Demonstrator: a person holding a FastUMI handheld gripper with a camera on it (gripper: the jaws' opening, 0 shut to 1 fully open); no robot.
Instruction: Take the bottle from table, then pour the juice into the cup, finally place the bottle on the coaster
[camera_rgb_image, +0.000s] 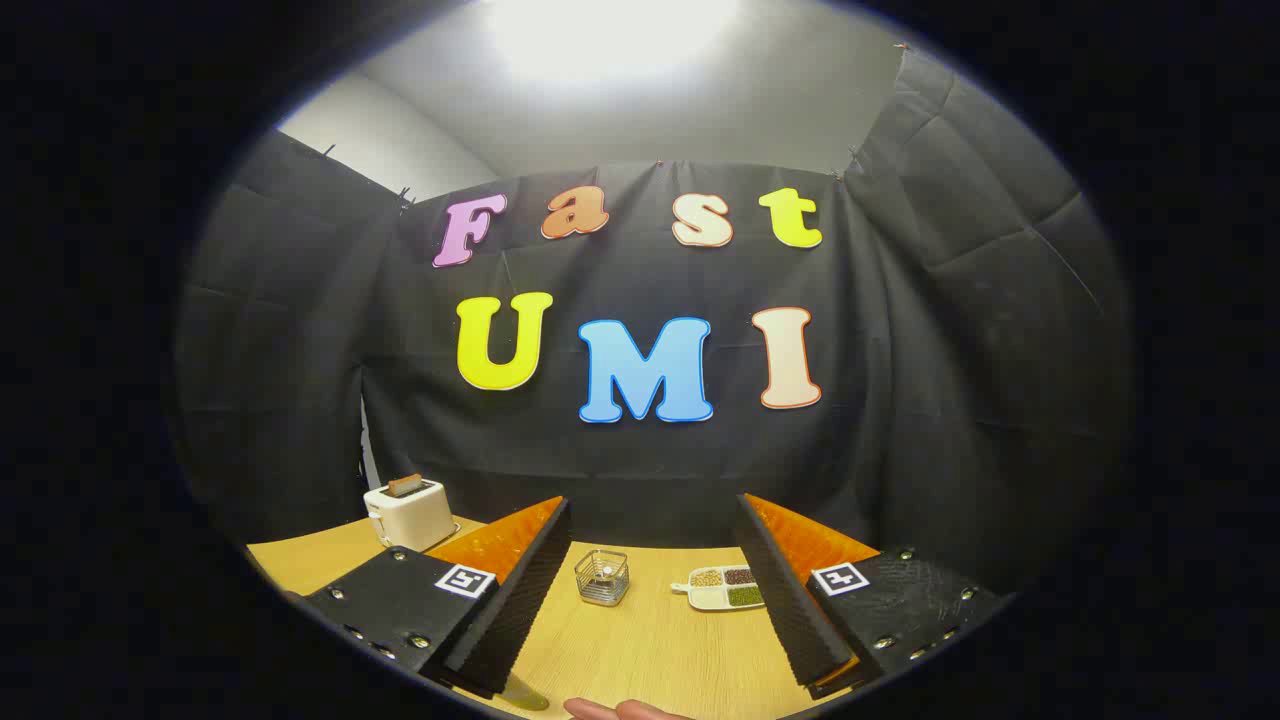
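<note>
My gripper (652, 503) is open, with a wide gap and nothing between its fingers. It is held above the wooden table (640, 650) and faces the back wall. A small olive-green shape (524, 695) peeks out beside the base of the left finger; I cannot tell what it is. Part of a person's hand (620, 710) lies on the table right below the gripper.
A small wire basket (602, 577) with something pale inside stands between the fingers, farther along the table. To its right lies a white divided dish (722, 588) of beans. A white toaster (410, 512) holding toast stands at the back left. Black cloth walls enclose the table.
</note>
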